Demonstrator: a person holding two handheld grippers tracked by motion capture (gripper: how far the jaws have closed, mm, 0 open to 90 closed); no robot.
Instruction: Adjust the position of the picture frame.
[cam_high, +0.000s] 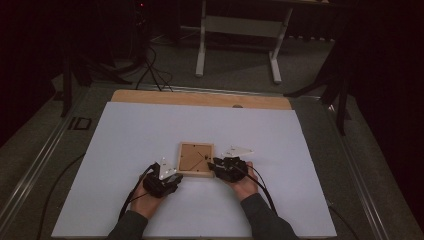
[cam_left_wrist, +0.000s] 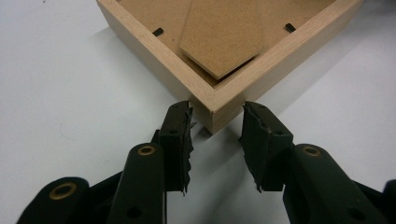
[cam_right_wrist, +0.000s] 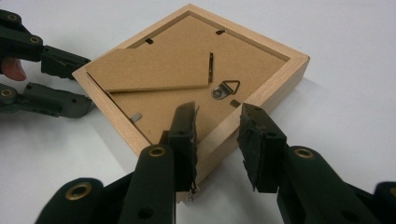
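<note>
A small wooden picture frame lies face down on the white board, a little toward the board's near edge and about midway between its left and right edges, with its brown backing board up and the fold-out stand flap lying across it. The left gripper sits at the frame's near left corner; in the left gripper view its jaws stand half open either side of that corner, just short of the wood, not pressing. The right gripper straddles the frame's right rail, 1 jaw over the backing and 1 outside the rail; the gap looks wider than the rail, so nothing seems clamped. This reads as the bracing step: both tools set at the frame before the back is worked. Next, the left jaws likely need to close on the corner to steady it, while the right reaches for a small metal tab or the hanger without sliding the frame
</note>
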